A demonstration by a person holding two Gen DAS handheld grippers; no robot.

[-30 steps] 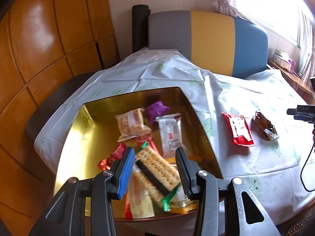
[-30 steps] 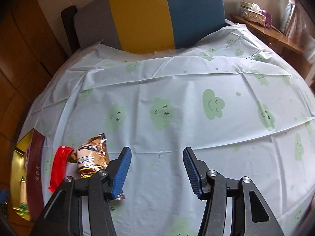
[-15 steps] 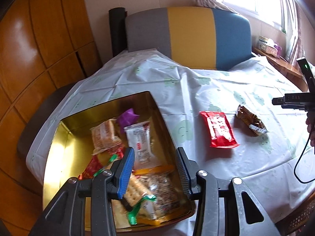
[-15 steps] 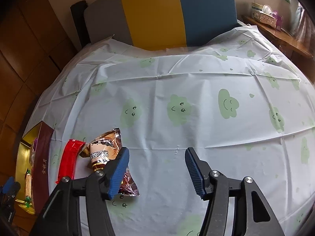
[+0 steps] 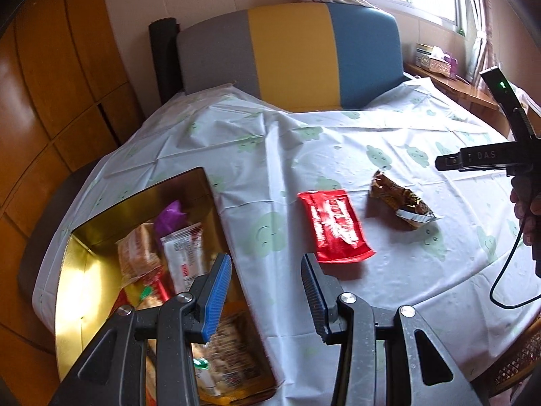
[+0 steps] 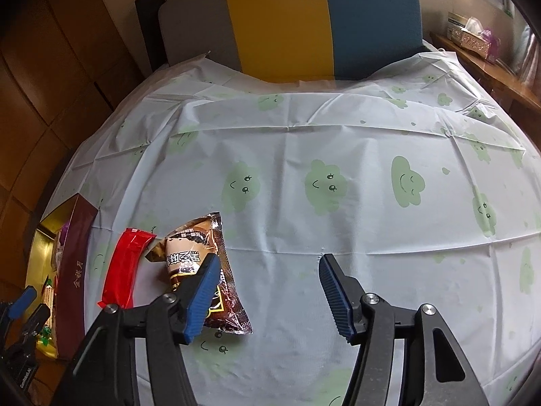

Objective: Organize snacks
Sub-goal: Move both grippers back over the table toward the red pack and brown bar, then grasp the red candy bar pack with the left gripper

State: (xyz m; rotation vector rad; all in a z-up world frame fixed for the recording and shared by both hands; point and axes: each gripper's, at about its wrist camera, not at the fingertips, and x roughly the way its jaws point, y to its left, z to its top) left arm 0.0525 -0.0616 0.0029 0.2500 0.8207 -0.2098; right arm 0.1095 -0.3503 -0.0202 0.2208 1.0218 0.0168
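Left gripper (image 5: 267, 291), jaws apart, empty, nearest red packet (image 5: 334, 225), long axis pointing away; right gripper (image 6: 267, 292), jaws just widening, empty, beside brown packet (image 6: 203, 257).

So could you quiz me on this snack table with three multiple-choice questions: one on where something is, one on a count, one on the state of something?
1. Where does the red packet lie?
A. Inside the gold tin
B. On the tablecloth, between the gold tin and the brown packet
C. On the chair

2. How many snack packets lie on the tablecloth outside the tin?
A. Two
B. Four
C. None

3. What is the left gripper holding?
A. The red packet
B. A cracker pack
C. Nothing

Answers:
1 B: it lies flat on the cloth between the two.
2 A: only the red and the brown packets lie there.
3 C: its jaws stand apart with only cloth behind them.
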